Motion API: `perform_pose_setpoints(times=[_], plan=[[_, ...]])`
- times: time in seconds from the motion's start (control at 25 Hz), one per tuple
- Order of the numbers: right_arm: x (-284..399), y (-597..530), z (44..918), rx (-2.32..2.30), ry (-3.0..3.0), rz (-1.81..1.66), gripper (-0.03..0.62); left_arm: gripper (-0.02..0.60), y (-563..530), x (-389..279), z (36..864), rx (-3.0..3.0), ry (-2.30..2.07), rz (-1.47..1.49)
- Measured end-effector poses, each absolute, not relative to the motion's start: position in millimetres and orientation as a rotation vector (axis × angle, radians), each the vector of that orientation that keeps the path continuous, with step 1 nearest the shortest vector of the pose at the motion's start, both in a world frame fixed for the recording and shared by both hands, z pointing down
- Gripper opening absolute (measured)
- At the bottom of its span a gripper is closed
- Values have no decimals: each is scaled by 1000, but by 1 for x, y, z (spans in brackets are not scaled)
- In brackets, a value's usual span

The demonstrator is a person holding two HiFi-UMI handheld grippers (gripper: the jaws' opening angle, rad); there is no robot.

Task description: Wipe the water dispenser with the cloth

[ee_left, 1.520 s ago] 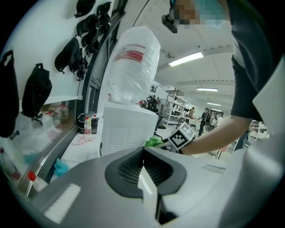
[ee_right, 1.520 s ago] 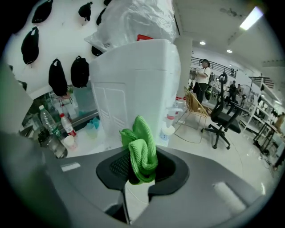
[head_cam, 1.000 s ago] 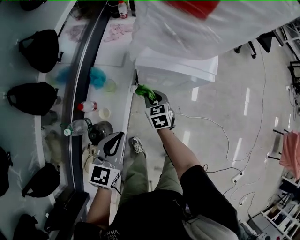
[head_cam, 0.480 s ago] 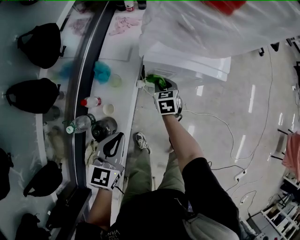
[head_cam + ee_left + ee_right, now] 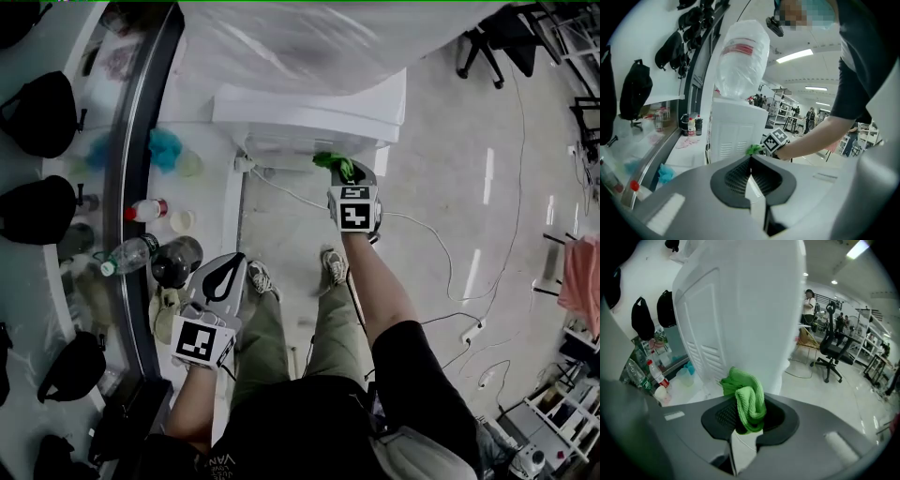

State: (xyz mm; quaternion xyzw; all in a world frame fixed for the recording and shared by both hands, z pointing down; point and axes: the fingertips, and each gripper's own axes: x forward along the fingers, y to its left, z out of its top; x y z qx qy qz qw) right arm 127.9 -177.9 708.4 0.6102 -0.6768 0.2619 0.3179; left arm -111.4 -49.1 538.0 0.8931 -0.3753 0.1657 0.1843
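The white water dispenser (image 5: 309, 117) stands at the top of the head view, with a clear water bottle (image 5: 309, 37) on top. My right gripper (image 5: 341, 172) is shut on a green cloth (image 5: 332, 163) and holds it against the dispenser's lower side. In the right gripper view the bunched cloth (image 5: 748, 399) sticks out of the jaws right at the dispenser's white wall (image 5: 740, 310). My left gripper (image 5: 232, 264) hangs lower left, shut and empty, away from the dispenser. From the left gripper view (image 5: 750, 161) I see the dispenser (image 5: 738, 136) and cloth (image 5: 753, 150).
A white counter (image 5: 202, 202) runs along the left with a red-capped bottle (image 5: 142, 208), a plastic bottle (image 5: 127, 255) and a teal cloth (image 5: 165, 145). Black bags (image 5: 42, 112) hang on the wall. Cables (image 5: 422, 230) lie on the floor. An office chair (image 5: 832, 350) stands off to the right.
My right gripper has carried the green cloth from the dispenser's left corner to the right along its side. The left gripper has stayed low and shut.
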Motion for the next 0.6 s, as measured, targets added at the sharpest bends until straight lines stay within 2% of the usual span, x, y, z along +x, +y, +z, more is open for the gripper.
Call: perform_pose_setpoints(times=[0.28, 0.6], plan=[[192, -160, 706, 1677, -1693, 708, 92, 2, -50, -81, 541, 2521, -1024, 476], [180, -135, 704, 1601, -1726, 719, 92, 2, -56, -75, 541, 2508, -1083, 433]])
